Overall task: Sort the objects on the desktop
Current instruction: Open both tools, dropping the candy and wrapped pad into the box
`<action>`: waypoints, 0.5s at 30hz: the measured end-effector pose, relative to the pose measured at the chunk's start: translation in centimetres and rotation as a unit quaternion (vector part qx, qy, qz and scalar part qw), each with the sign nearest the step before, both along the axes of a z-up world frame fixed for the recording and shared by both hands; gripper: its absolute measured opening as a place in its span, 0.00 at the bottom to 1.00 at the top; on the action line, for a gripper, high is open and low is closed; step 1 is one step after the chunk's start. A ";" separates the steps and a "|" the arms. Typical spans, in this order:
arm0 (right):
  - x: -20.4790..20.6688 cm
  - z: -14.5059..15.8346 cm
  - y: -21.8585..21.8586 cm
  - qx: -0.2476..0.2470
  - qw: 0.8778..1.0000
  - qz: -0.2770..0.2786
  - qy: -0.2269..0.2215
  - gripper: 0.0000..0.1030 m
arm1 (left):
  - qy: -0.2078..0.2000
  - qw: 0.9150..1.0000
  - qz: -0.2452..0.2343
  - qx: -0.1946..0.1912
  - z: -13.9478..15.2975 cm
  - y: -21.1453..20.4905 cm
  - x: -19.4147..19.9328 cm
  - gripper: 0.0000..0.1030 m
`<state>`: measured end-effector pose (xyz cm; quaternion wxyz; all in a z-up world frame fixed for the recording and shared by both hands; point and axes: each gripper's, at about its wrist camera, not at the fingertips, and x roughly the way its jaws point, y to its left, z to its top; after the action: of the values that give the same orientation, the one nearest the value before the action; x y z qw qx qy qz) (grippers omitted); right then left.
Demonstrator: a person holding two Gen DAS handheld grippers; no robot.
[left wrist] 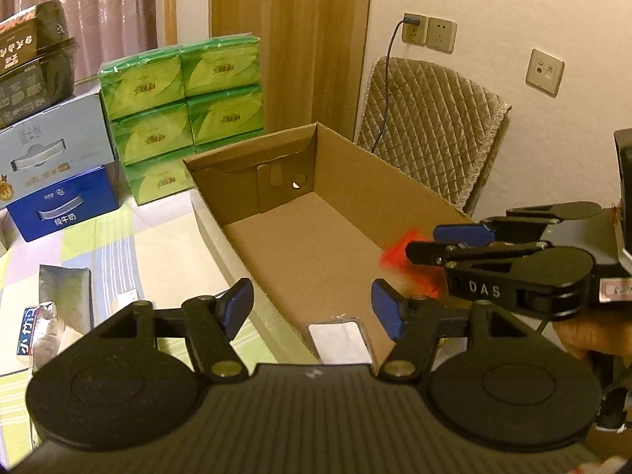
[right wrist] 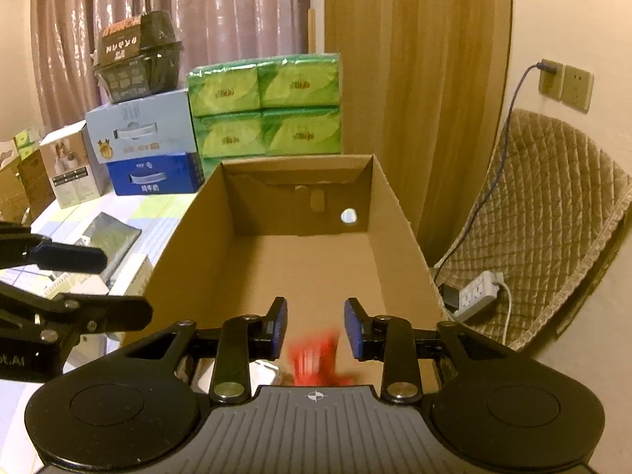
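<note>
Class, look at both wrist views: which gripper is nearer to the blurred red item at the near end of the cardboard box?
Right. The right gripper hangs directly above the red item, jaws apart. The left gripper sits further off, over the cardboard box wall.

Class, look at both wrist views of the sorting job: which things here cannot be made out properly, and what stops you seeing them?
- Red item, right wrist view: motion-blurred below the open right gripper; identity unclear.
- White packet, left wrist view: partly hidden by the left gripper body inside the cardboard box.
- Silver pouch, left wrist view: lower end covered by the gripper.
- Blue carton lettering: too small to read.
</note>
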<state>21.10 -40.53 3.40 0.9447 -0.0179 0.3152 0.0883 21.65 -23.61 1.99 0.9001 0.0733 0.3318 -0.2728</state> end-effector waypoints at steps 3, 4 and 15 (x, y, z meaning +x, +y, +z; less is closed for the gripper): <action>-0.4 0.5 0.5 0.002 1.000 0.003 -0.005 0.41 | -0.001 1.000 0.004 -0.003 0.1 0.6 -0.3 0.61; -0.6 0.7 0.7 0.002 1.000 0.004 -0.007 0.41 | -0.002 1.000 0.005 -0.003 0.2 0.8 -0.4 0.62; -3.9 3.7 3.8 0.013 0.999 0.028 -0.033 0.44 | -0.009 0.999 0.031 -0.003 1.6 4.5 -2.9 0.65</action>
<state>17.18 -36.71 7.11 0.9519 -0.0171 0.2821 0.1183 18.73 -19.13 3.54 0.9111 0.0627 0.3251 -0.2455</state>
